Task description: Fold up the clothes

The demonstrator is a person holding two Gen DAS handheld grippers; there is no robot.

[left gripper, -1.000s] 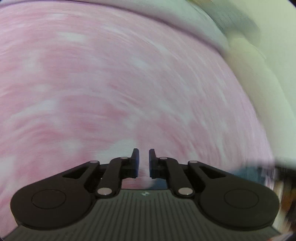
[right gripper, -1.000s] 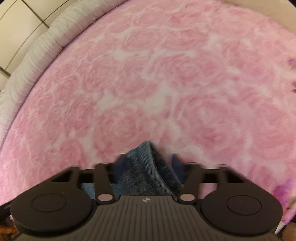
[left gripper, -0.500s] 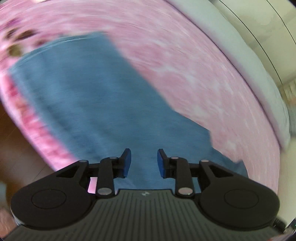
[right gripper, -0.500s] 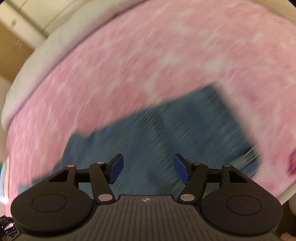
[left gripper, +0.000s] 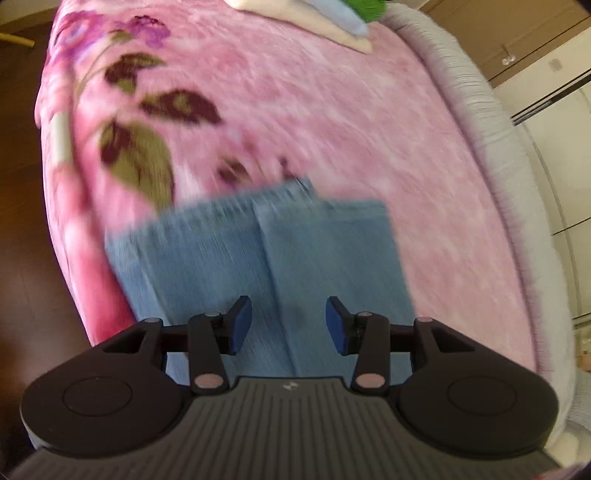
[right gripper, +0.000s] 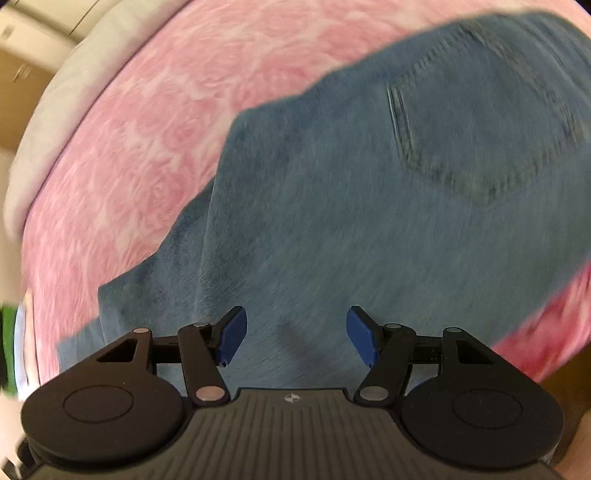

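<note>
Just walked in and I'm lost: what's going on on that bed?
A person with a gripping tool in each hand is folding blue jeans laid on a pink floral blanket. The left tool hangs over the leg end, jaws opening with nothing between them. The right tool stands open over the seat end, below the back pocket. Neither grips the denim.

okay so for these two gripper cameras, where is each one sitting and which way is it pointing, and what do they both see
Left wrist: on the left gripper, angled down over the jeans legs on the pink blanket; folded clothes beyond; only its own fingers show, jaws opening, nothing between.
Right wrist: on the right gripper, angled down over the jeans' back pocket; its own open fingers show.
Shared: the jeans, the blanket and the white bed edge.
</note>
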